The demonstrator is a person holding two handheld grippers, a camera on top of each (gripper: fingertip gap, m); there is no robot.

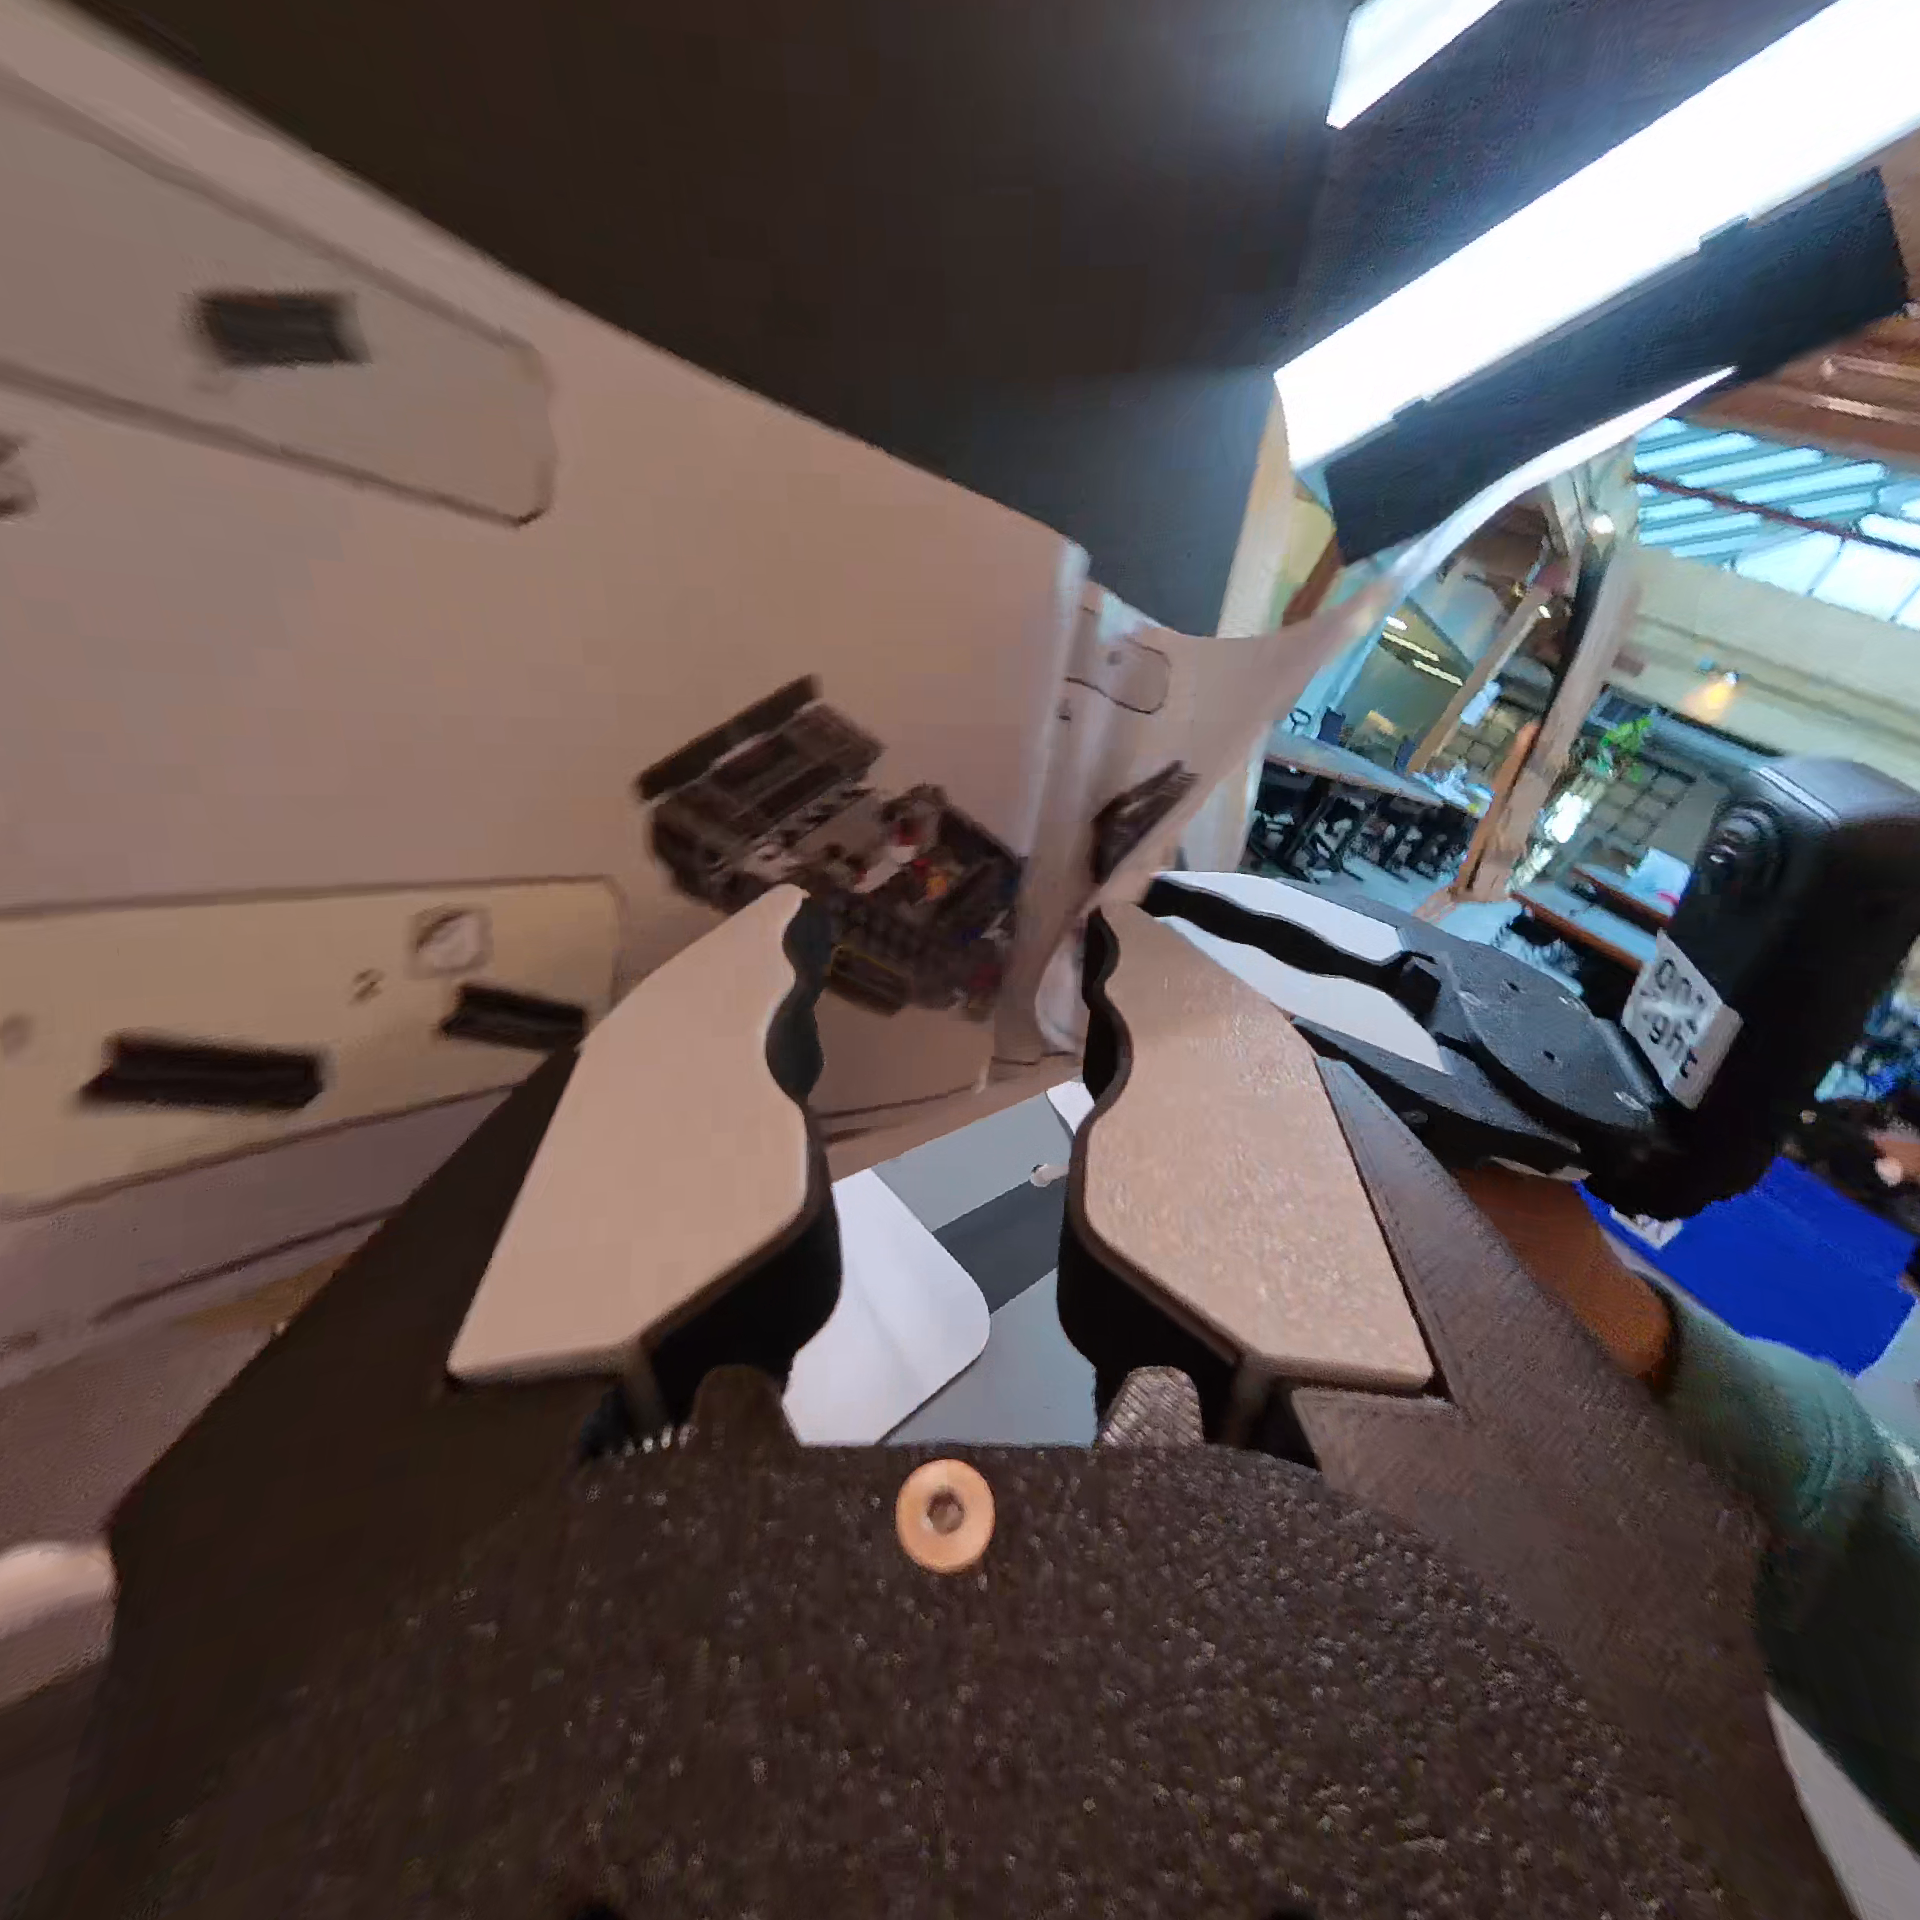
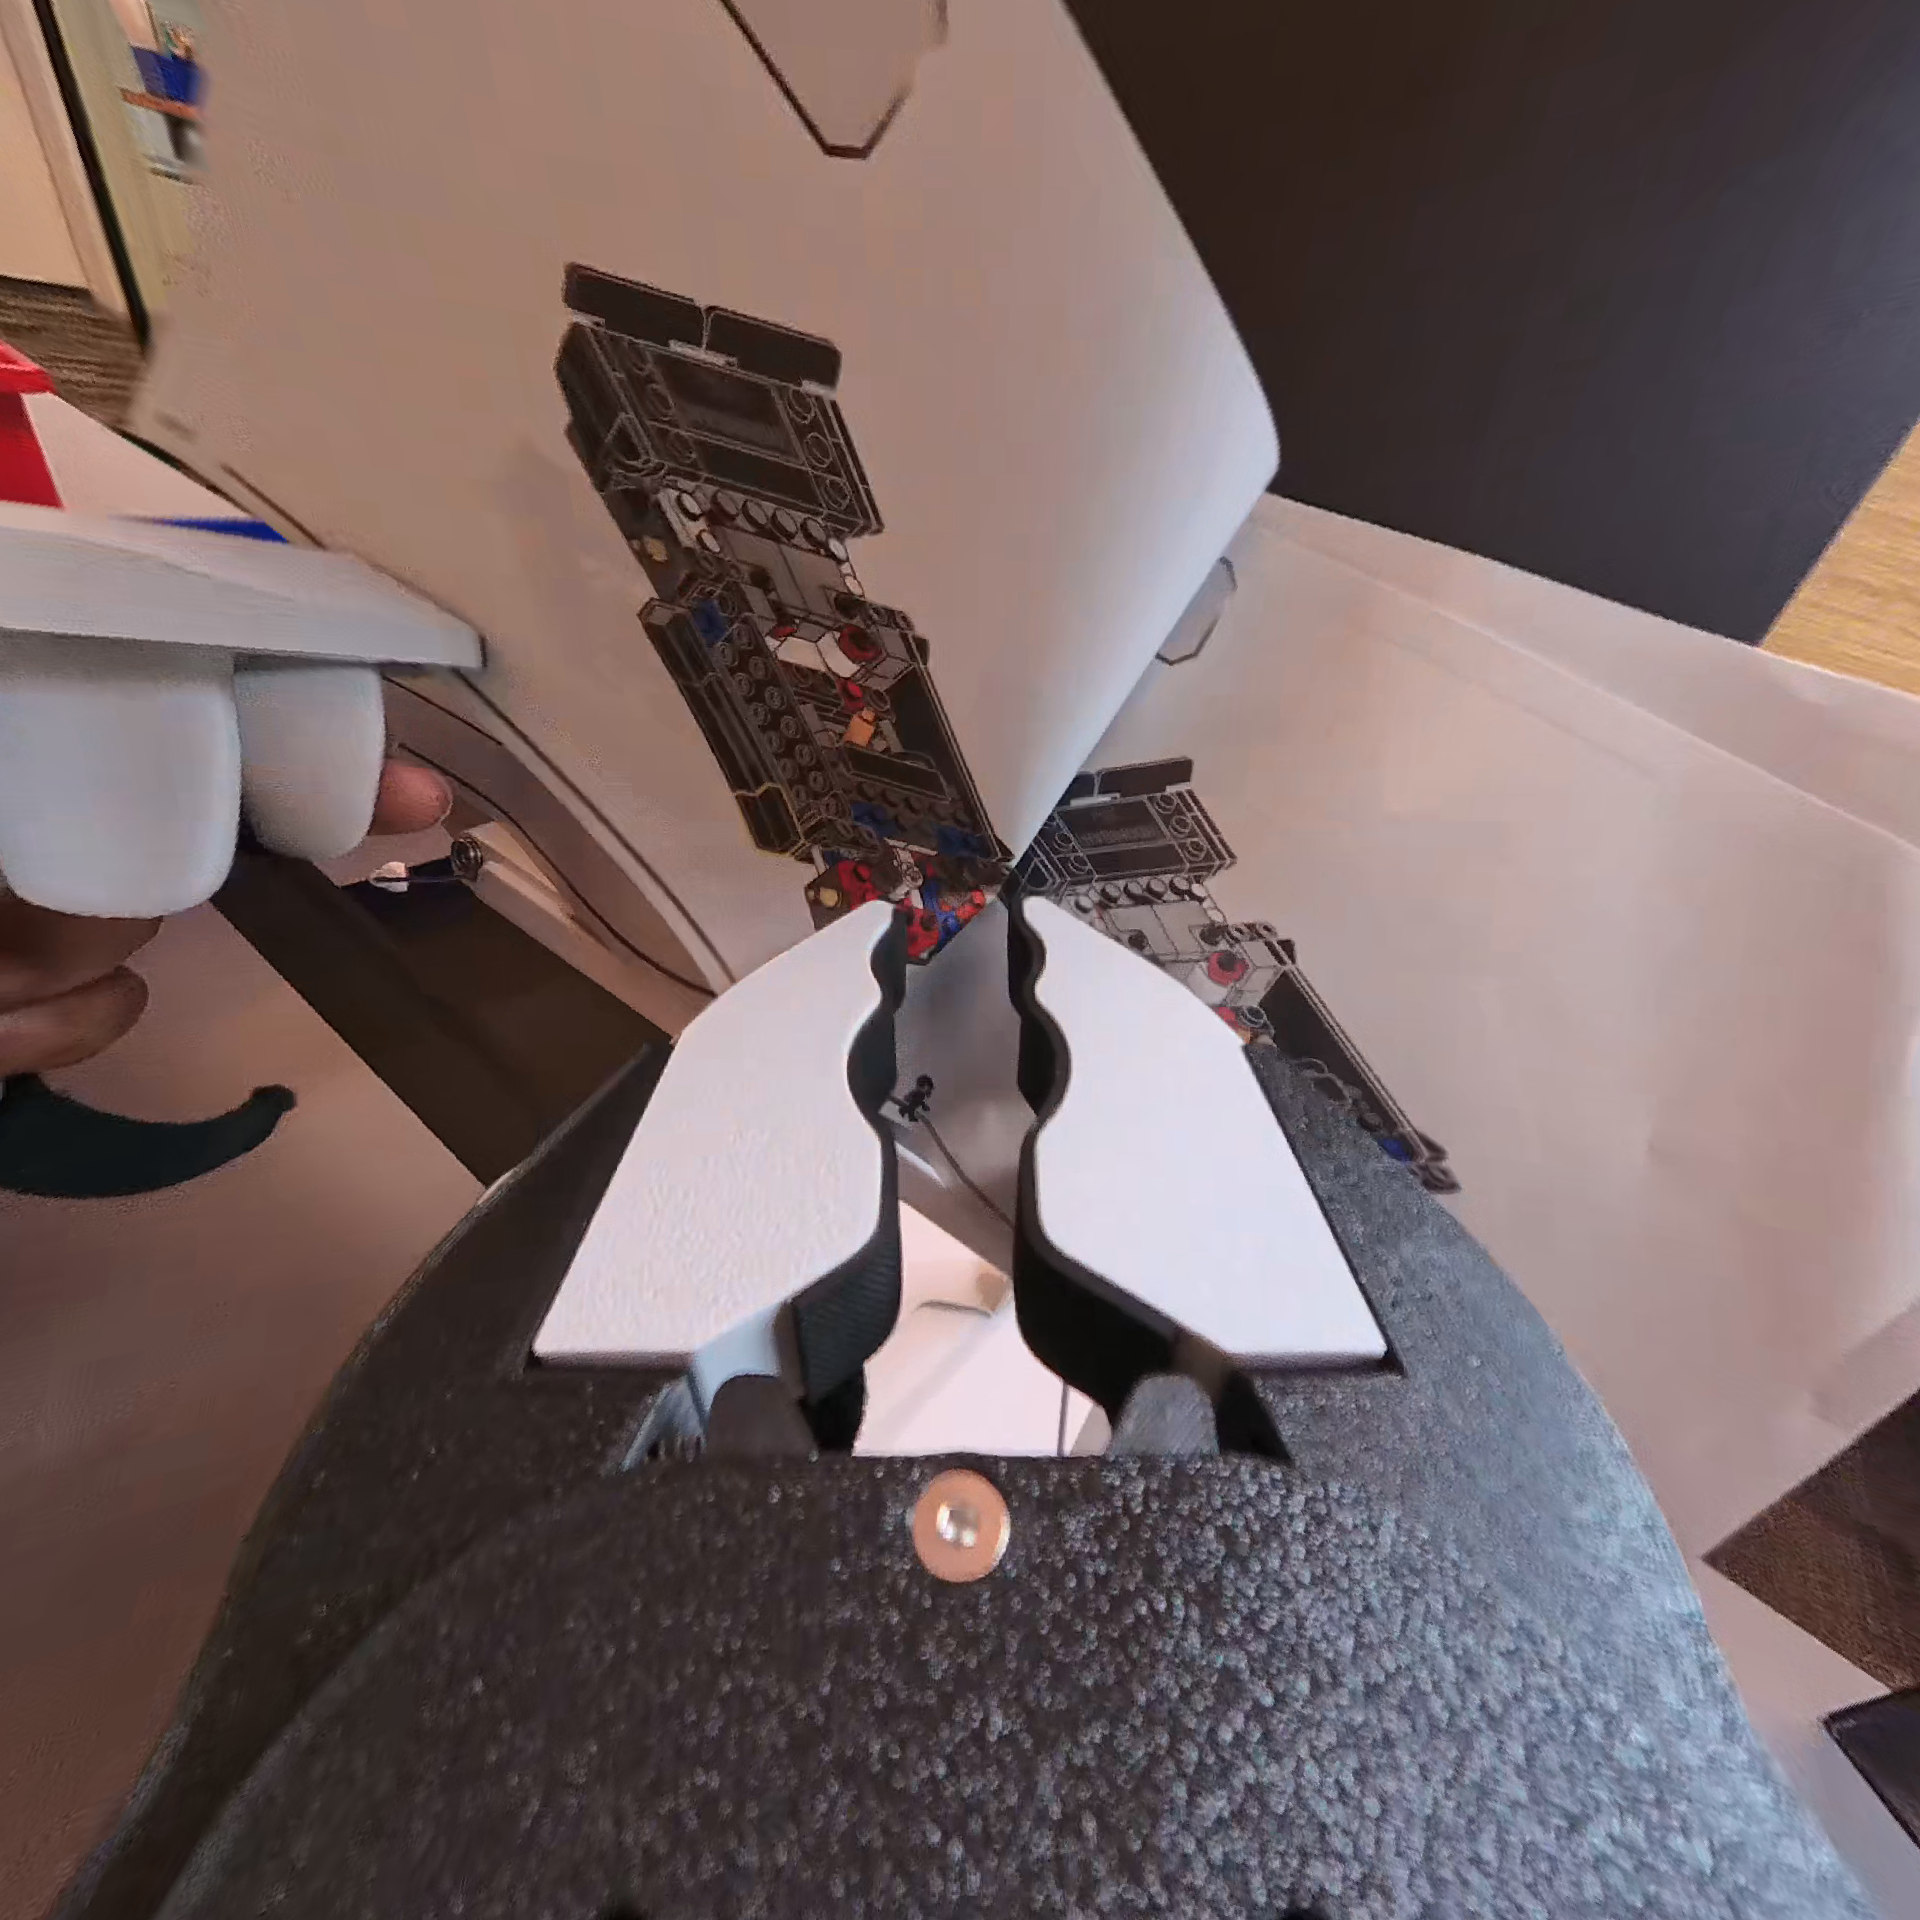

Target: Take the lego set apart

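Since a large open instruction booklet (image 2: 1039, 312) fills both wrist views, the assembled lego set itself cannot be located. Only printed drawings of the model (image 2: 769, 644) are seen on the raised page and on the page lying to its right (image 2: 1538, 987). A small red object (image 2: 19, 436) at the far left edge of the right wrist view may belong to the set, but this cannot be confirmed.

The raised page is curled and stands between the cameras and whatever lies behind it. The main risk is judged to be a blind approach: if either tool is advanced, paper may be pinched, creased or torn in place of a brick.

The left hand-held gripper (image 1: 951, 920) is held with its jaws apart and nothing is held between them. The right hand-held gripper (image 2: 951, 914) is likewise parted and empty, and its tips are placed just beside the fold where the two pages meet. Whether the tips touch the paper cannot be told.

A second risk is judged to arise from the closeness of the two tools, since the right one is seen just beside the left one's fingers in the left wrist view. A collision may be caused if both are closed on the same page edge. Motion blur in the left wrist view also leaves fine detail uncertain.
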